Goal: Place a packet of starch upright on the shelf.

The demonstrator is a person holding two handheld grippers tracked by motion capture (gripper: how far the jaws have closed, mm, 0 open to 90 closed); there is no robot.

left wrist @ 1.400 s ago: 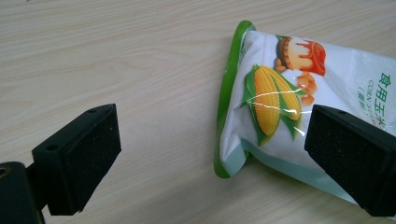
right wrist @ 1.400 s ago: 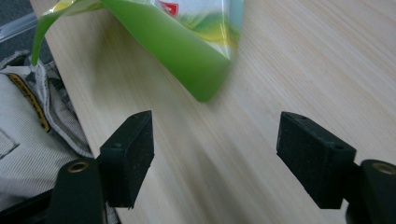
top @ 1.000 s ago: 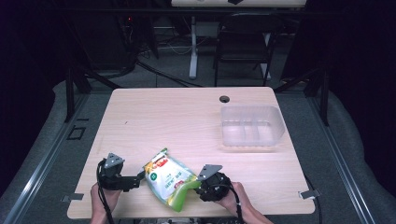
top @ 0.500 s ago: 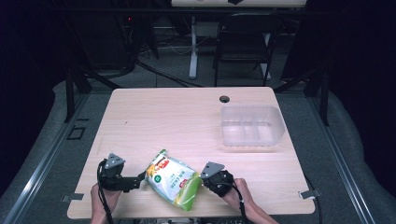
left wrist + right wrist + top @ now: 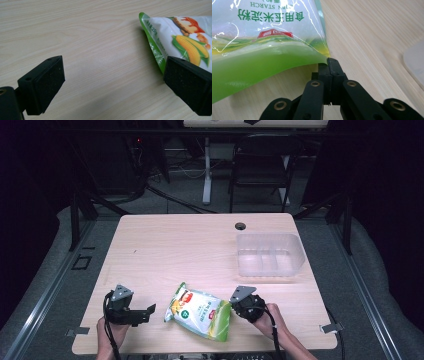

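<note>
A white and green corn starch bag [image 5: 200, 312] lies near the table's front edge between my two grippers. In the high view my right gripper [image 5: 233, 308] is at the bag's right end. The right gripper view shows the right gripper [image 5: 329, 65] shut, its jaws pinching the bag's [image 5: 262, 42] green sealed edge at the corner. To the left of the bag my left gripper [image 5: 148, 312] rests open. In the left gripper view the left gripper [image 5: 112, 82] holds nothing, and the bag's top corner [image 5: 180, 37] lies just past its right-hand jaw.
A clear plastic container [image 5: 270, 252] with compartments stands at the table's [image 5: 190, 245] right side, and its edge [image 5: 415, 62] shows to the right of the right gripper. A cable hole [image 5: 241, 226] is at the back edge. Chairs and stands are beyond the table.
The right gripper has moved to the right, away from the left one, and the bag's green lower end has come along with it. The left gripper has stayed put.
</note>
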